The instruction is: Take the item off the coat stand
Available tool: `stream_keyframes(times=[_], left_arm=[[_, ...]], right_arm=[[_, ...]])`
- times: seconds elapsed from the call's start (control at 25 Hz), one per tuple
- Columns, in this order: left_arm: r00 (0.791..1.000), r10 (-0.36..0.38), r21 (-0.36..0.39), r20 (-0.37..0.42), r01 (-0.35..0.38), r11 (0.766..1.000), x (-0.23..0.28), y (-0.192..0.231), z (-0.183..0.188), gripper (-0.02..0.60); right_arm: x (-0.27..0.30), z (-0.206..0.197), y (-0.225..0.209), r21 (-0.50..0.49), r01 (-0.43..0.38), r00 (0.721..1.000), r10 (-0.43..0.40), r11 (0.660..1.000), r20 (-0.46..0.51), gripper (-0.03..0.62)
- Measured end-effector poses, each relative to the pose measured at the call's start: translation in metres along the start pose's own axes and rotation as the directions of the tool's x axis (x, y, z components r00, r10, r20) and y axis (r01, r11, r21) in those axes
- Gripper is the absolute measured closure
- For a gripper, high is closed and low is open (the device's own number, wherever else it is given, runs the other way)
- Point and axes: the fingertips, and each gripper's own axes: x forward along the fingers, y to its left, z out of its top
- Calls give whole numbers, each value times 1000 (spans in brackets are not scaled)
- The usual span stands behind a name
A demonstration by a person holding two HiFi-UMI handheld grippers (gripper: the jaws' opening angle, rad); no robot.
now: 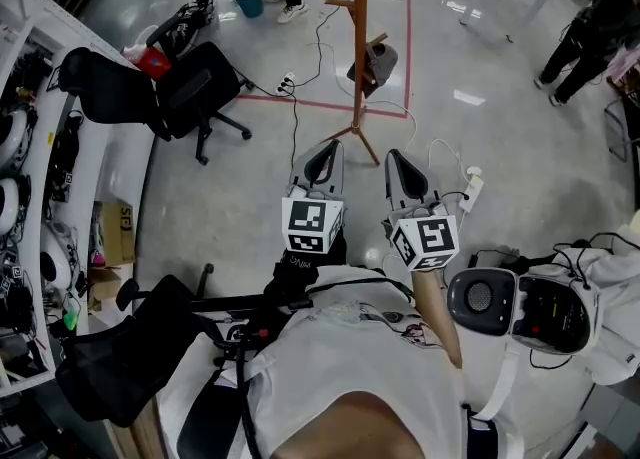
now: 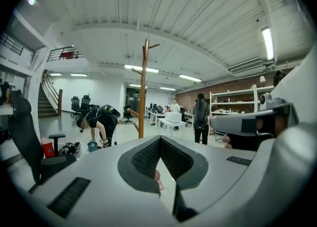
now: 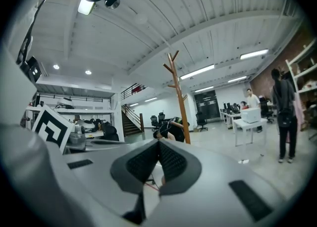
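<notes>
Both grippers shut and empty, well short of the coat stand

L gripper [image 2: 159,141]: grey jaws w/ black ribbed pads pressed together at the tips, nothing btwn them. R gripper [image 3: 158,143]: same, pinched shut, empty. In head view the two sit side by side in front of the person's white shirt, pointing toward the tall brown wooden coat stand [image 1: 359,37] on the glossy grey floor [image 1: 500,147], by a red floor-tape line [image 1: 408,47]. The soft grey item [image 1: 373,65] is just right of the pole, low down at a short peg; can't tell if it hangs free or touches the floor. A black wheeled office chair [image 1: 190,97] stands well to the left.
</notes>
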Motion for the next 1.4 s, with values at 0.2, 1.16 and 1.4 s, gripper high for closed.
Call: stream_keyframes(times=[0.2,1.16,1.4], left_arm=[[1000,-23,0,-10,23,1000,51,32,6,577],[984,23,-31,-176,-29,999,173,97,-38,577],[978,50,-47,-204,-60,997,197,98,-45,577]], right_arm=[[52,4,-21,1,24,1000,-24,1000,-6,589],[184,-67,-90,67,-8,974,23,998,-227,589],[202,-69,-112,59,-45,966,58,997,-251,588]])
